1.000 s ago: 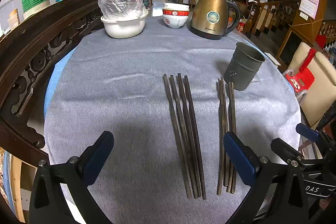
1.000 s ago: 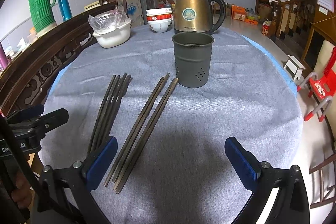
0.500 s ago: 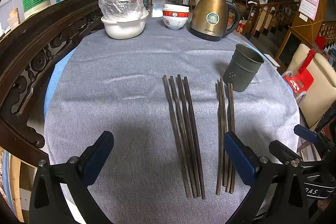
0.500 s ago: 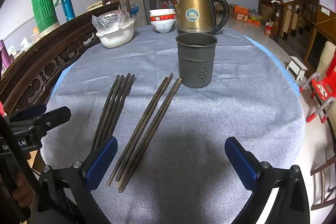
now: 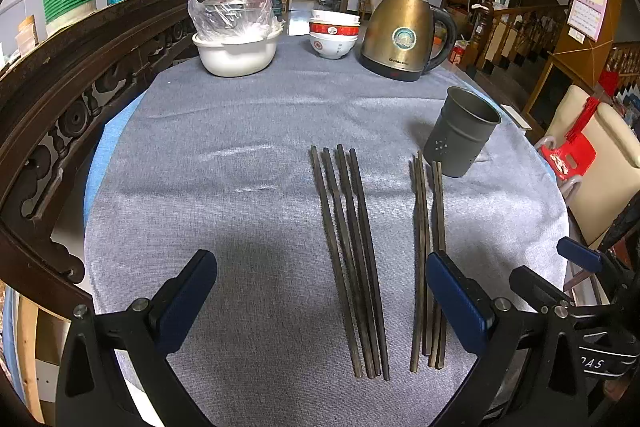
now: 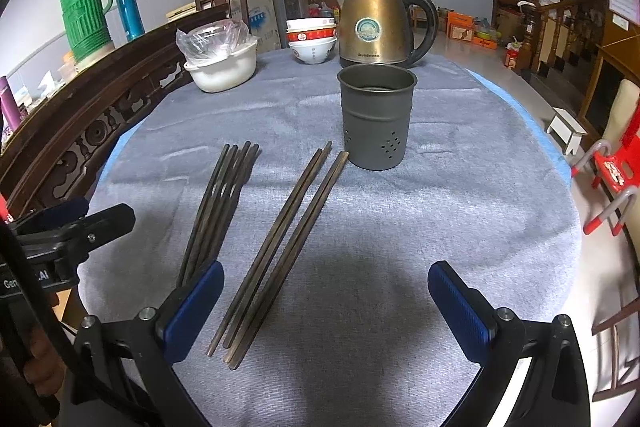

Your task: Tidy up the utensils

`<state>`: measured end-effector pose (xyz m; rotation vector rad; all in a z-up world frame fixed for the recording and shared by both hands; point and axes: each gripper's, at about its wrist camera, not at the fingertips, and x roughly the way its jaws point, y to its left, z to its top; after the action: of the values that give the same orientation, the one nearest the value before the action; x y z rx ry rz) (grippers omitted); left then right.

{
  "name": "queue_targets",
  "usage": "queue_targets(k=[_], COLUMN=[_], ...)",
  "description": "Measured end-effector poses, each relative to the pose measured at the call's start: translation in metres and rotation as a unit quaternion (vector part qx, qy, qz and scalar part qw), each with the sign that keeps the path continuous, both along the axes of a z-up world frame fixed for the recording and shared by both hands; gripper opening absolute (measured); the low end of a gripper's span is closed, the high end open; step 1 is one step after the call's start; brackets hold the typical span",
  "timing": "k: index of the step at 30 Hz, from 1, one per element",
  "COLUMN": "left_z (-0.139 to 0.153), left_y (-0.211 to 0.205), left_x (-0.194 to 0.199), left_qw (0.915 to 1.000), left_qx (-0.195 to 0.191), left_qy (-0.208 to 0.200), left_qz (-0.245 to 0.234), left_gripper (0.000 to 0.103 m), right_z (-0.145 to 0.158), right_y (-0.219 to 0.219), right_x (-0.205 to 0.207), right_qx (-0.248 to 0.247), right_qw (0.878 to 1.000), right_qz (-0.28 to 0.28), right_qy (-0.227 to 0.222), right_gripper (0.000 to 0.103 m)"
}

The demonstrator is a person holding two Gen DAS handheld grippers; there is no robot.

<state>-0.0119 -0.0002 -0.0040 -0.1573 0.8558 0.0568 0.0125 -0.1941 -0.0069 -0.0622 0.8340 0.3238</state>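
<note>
Done: nothing yet; the gray cup (image 6: pixel 376 115), middle of the frame, looks empty.
Left: two chopstick bunches (image 5: pixel 352 259) (image 6: pixel 280 243) lie on the counter (image 6: pixel 440 227).
Claws: left claw (image 5: pixel 320 299) and right claw (image 6: pixel 324 311) both wide apart, holding nothing.

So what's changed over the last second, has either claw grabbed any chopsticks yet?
No grab yet. The right claw has eased forward toward the grey holder, which looks nearer; the left claw barely shifted. Both stay open and empty. The two chopstick bundles lie on the cloth as before, and the holder has not moved.
</note>
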Motion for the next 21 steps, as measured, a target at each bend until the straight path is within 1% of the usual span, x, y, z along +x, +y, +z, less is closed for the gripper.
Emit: queue_targets(k=[9,21], left_z=[-0.0005,-0.0015], left_y=[0.0016,-0.0001], left_x=[0.0004,-0.0013], left_qw=[1.0,1.0], left_qx=[-0.002,0.003], left_qy=[0.001,0.002], left_qz=[0.002,0.001], left_gripper=[0.103,0.103], right_z=[0.0013,0.0008], right_y=[-0.0001,-0.0032], right_x=[0.0007,0.0014], right_qx=[-0.003,0.006], right_qw=[1.0,1.0], right_qz=[-0.002,-0.002], right_qy=[0.002,0.004], right_gripper=[0.103,0.103])
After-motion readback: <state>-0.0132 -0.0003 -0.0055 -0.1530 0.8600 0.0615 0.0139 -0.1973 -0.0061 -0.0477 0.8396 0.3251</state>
